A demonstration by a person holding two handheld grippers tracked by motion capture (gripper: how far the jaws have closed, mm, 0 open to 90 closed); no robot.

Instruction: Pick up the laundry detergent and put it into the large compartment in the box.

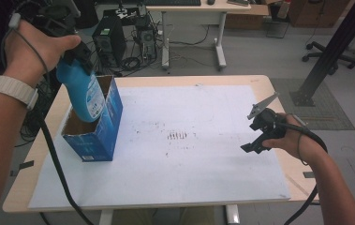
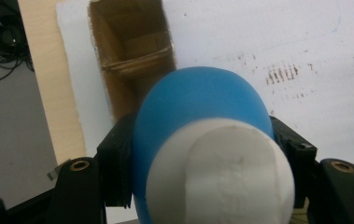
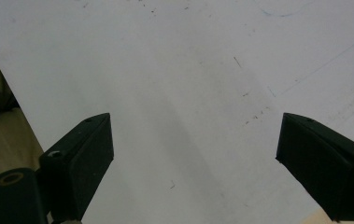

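Left tool [image 1: 79, 58] clamped on a blue bottle [image 1: 81, 91] just below its white cap [image 2: 221, 172], the two black jaws pressing the bottle's sides in the left gripper view. In the high view the bottle hangs upright, its lower end inside the open top of a blue box [image 1: 95, 124] — whether it touches the cardboard walls cannot be told. The box stands upright at the left end of the worktop [image 1: 264, 84], on the edge of a large white sheet [image 1: 189, 140] that covers most of the surface; the brown cardboard interior [image 2: 132, 51] shows beyond the bottle in the left gripper view. The left hand [image 1: 30, 51], with a pale strap at the wrist, grips the tool from above. Right tool [image 1: 252, 140] well apart from the box, near the sheet's right edge, held by the right hand [image 1: 297, 140] — its jaws stand wide apart over bare sheet with nothing between them. A faint patch of dark marks [image 1: 177, 136] lies near the sheet's middle, between the two tools.
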